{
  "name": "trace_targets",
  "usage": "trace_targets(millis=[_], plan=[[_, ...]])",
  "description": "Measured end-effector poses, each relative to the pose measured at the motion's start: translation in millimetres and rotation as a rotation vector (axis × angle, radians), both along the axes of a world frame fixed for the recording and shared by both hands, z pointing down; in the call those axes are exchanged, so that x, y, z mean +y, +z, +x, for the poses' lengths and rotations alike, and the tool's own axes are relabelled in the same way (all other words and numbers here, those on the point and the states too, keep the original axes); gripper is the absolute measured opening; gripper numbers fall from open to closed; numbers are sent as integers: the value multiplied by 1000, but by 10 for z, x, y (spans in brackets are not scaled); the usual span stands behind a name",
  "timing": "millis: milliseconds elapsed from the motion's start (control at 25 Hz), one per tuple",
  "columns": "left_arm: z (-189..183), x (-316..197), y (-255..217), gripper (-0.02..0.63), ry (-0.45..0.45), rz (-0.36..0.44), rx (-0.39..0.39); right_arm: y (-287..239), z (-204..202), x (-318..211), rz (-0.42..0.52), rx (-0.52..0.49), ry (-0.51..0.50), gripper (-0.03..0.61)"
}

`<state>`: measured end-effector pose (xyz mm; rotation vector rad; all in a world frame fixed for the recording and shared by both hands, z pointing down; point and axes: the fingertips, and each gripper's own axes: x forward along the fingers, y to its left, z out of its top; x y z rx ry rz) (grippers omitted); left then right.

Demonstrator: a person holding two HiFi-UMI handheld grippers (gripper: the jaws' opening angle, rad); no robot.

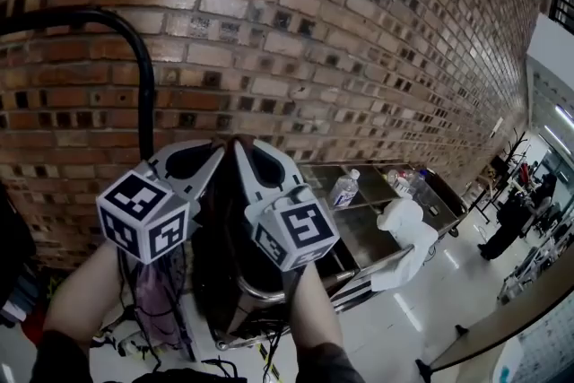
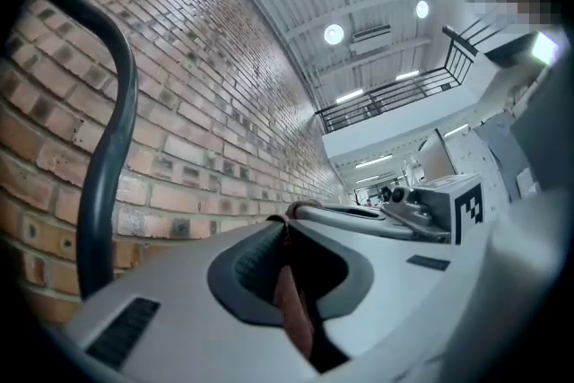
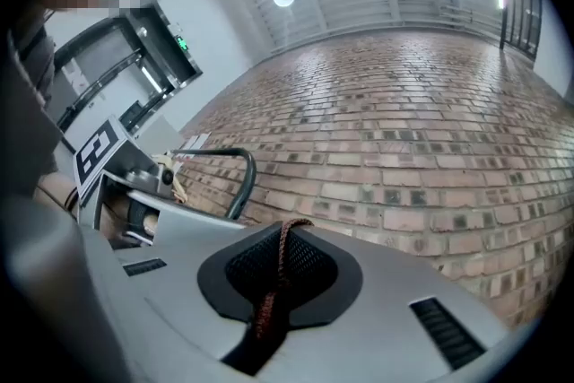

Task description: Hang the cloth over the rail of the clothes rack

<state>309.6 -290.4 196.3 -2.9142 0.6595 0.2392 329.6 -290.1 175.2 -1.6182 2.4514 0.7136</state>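
Head view: left gripper (image 1: 213,159) and right gripper (image 1: 244,155), tips together, were each clamped tight on the top edge of the dark maroon woven cloth (image 1: 224,256). The cloth hung beneath them, right of and below the black curved metal rail (image 1: 134,40). Risks: the thin edge-pinch could slip, and the hanging bulk could catch under the rail.

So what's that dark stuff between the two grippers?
The dark cloth: in the head view it hangs between the left gripper and right gripper, whose tips nearly meet. Each gripper view shows its jaws shut on a cloth edge.
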Motion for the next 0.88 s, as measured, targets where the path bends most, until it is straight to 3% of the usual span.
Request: trace_targets(millis=[360,440,560,880], plan=[[126,-232,-806,20,70,-23,-3,-819,126,-218,37,-63,0,28],[148,-255,-987,20,60,30,-17,-995,173,-254,61,-84,6,28],[169,-261,-1255,20,22,170,-23,-1248,187,-265,107,-91,15,27],[15,-308,-1889,21,-67,414,67,-1858,-44,-222,343,-46,89,28]])
